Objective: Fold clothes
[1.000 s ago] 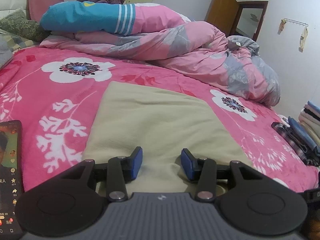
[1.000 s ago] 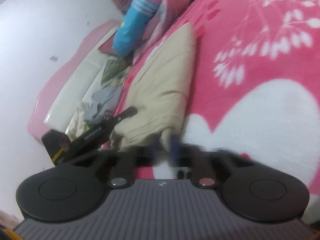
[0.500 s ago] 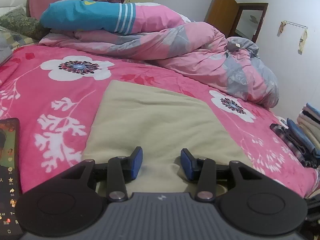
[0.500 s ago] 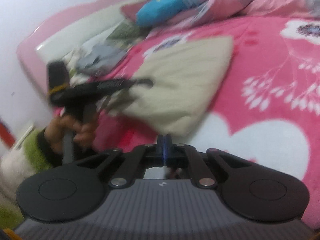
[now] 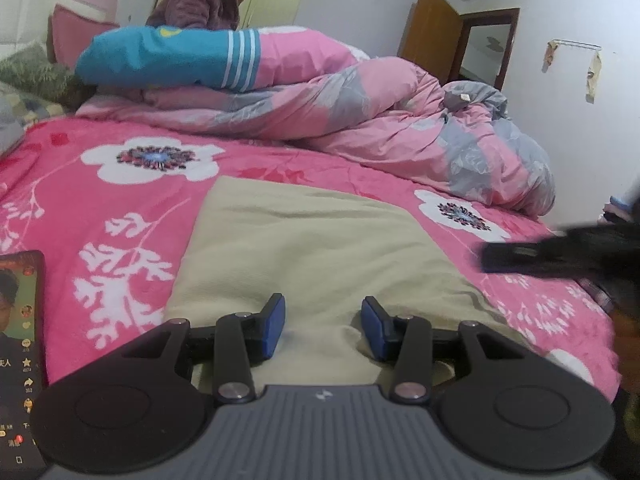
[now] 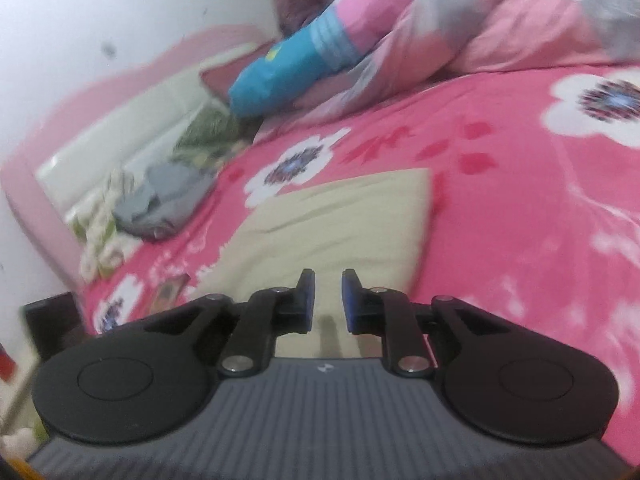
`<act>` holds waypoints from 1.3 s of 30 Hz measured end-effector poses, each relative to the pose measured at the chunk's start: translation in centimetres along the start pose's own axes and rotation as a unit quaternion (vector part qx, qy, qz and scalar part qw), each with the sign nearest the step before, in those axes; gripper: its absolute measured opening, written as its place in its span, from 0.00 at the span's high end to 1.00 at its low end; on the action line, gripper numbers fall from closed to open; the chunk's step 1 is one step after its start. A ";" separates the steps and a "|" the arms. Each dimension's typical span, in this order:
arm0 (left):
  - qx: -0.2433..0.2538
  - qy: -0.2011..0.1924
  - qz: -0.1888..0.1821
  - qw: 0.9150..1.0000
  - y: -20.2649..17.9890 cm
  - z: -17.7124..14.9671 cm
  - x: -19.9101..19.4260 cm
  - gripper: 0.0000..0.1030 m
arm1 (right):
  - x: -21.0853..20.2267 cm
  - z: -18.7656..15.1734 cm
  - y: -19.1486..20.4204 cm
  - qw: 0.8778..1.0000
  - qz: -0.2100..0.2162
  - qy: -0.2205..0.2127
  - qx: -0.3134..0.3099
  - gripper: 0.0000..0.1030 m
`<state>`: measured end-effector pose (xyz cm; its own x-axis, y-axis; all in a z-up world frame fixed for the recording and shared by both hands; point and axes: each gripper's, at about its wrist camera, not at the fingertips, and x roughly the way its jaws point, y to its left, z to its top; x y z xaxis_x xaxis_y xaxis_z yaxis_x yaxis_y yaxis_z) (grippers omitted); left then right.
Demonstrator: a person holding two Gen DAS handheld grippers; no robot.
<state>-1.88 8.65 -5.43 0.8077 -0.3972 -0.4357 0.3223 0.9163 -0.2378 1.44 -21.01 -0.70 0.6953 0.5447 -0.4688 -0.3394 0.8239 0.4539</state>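
Folded beige garment (image 5: 320, 252) lying flat on the bed's pink floral blanket (image 5: 100, 184), near edge just under both claws. Left claw (image 5: 323, 330) spread, blue pads (image 5: 276, 330) apart over the garment's near hem with cloth visible between them but not pinched; cannot tell whether the pad tips touch the fabric. Right claw (image 6: 327, 300) narrowly parted, having just been opening, nothing between the pads, only the beige garment (image 6: 340, 216) showing below the gap; blurred black shape of that same claw (image 5: 560, 254) entering the left view from the right edge, above the blanket beside the garment. No containers visible anywhere. Crumpled pink and grey quilt (image 5: 400, 120) heaped along the far side of the bed, with a blue and pink striped pillow (image 5: 172, 60) on top. Person in a purple coat (image 5: 200, 0) beyond the pillow. Phone (image 5: 20, 352) with lit screen lying on the blanket at the left edge, well apart from the garment. Grey crumpled cloth (image 6: 168, 196) near the headboard (image 6: 100, 128) in the right view. Brown door (image 5: 432, 36) in the far wall.
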 end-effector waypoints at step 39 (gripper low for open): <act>-0.055 -0.091 -0.096 0.990 3.4 -3.6 -3.7 0.49 | 1.5 2.2 -1.5 0.973 -0.230 0.027 -0.017 0.55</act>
<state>-5.54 13.10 -7.75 0.8152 -0.5392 -0.2114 0.4320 0.8092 -0.3981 4.40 -21.73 -0.39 0.7444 0.1246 -0.6560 -0.0223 0.9865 0.1620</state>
